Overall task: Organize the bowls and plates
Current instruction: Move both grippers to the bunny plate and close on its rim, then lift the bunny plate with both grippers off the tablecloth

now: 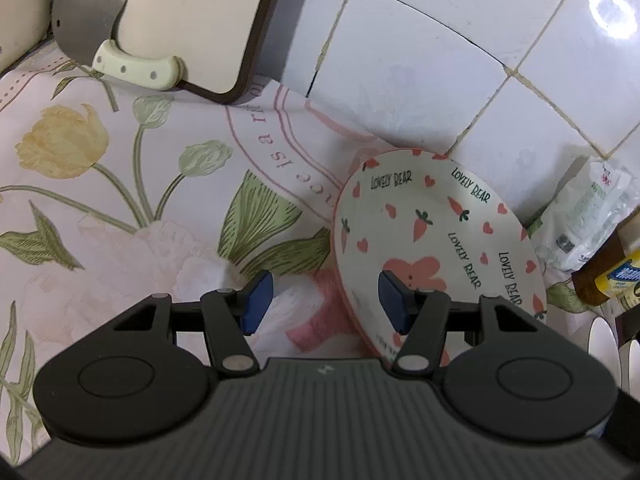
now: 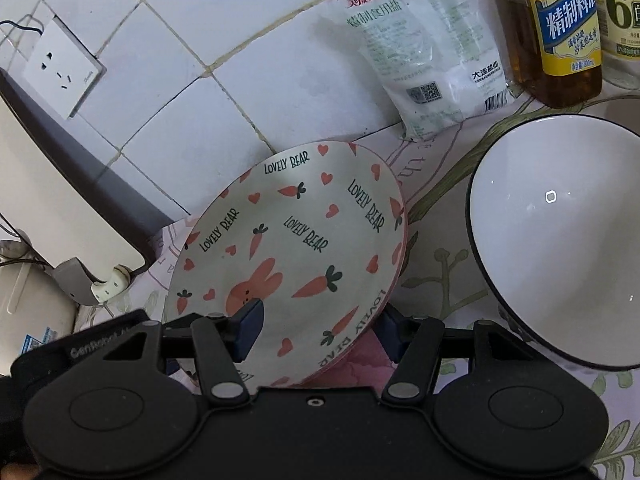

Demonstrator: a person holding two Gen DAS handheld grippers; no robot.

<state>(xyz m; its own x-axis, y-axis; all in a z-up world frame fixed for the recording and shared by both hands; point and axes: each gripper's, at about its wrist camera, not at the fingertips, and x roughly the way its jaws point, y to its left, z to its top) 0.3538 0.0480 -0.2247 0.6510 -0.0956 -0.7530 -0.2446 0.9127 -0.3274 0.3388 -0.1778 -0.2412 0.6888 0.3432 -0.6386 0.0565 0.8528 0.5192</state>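
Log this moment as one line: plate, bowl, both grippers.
plate: tilted, rim between both grippers' jaws | bowl: right of plate, untouched | left gripper: grip unclear | right gripper: grip unclear

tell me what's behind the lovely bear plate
The Lovely Bear plate stands tilted with white wall tiles behind it, and a bag of salt behind and to its right. The plate hides the spot where tablecloth meets wall.

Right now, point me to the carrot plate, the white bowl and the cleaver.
carrot plate (image 2: 304,216), right wrist view, middle of its printed face.
white bowl (image 2: 560,240), right wrist view, inner wall.
cleaver (image 1: 86,16), left wrist view, flat of the blade.
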